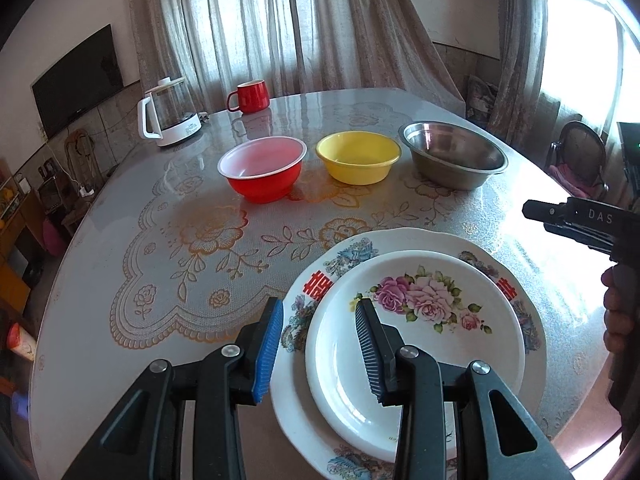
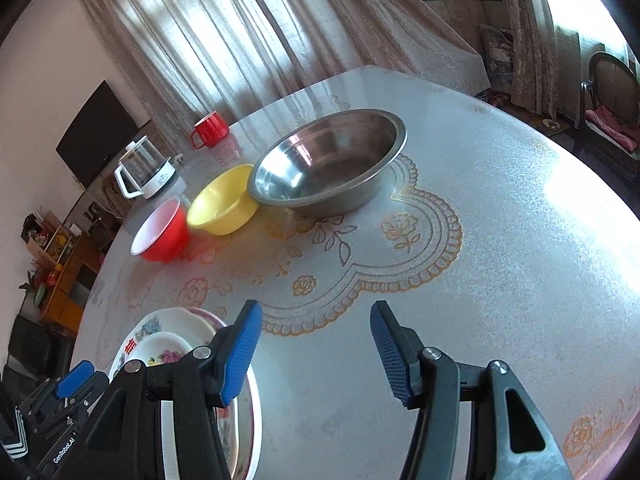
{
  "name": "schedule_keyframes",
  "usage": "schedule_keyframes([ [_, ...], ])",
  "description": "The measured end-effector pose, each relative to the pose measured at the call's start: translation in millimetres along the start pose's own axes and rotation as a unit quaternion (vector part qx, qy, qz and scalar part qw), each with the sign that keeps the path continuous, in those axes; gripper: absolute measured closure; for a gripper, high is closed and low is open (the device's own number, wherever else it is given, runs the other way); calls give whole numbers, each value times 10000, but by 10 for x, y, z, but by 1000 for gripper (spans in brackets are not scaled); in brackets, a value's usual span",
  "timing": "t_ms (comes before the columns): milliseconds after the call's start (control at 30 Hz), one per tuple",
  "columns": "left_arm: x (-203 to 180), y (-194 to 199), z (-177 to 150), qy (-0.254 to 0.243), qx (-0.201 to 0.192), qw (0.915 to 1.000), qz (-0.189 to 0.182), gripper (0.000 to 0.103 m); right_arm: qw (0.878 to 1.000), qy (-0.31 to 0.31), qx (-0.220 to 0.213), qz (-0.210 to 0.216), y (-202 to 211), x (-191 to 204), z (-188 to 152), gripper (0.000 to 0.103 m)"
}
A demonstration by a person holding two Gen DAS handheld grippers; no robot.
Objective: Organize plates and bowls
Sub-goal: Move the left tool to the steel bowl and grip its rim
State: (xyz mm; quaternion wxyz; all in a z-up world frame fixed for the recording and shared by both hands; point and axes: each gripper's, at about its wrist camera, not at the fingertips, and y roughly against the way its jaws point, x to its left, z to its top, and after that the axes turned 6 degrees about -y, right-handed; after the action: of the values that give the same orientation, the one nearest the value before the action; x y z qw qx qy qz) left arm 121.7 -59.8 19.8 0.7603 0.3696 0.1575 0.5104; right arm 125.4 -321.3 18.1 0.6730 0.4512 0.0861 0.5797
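**Nested plates done, glossy bowls waiting**

The left gripper [image 1: 320,344] hovers over the stacked plates with jaws moderately apart, holding nothing; the right gripper [image 2: 316,350] stands wider, also empty, above bare table [image 2: 500,240]. The small rose plate [image 1: 416,332] sits off-centre inside the scalloped floral plate [image 1: 516,360], so a nudge could slide it on the glaze. Beyond, the red bowl [image 1: 262,174], yellow bowl [image 1: 358,162] and steel bowl [image 1: 454,160] stand in a row, apart. Smooth thin rims may slip from the ribbed pads, and the slick tablecloth lets bowls skate
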Motion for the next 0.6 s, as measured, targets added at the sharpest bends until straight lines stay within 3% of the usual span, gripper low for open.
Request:
schedule_keyframes([
  [300, -112, -248, 350, 2, 361, 9976, -587, 65, 9989, -269, -299, -236, -65, -219, 425, 45],
  [600, -301, -462, 793, -37, 324, 9945, -996, 65, 9973, -372, -433, -472, -292, -314, 828, 45],
])
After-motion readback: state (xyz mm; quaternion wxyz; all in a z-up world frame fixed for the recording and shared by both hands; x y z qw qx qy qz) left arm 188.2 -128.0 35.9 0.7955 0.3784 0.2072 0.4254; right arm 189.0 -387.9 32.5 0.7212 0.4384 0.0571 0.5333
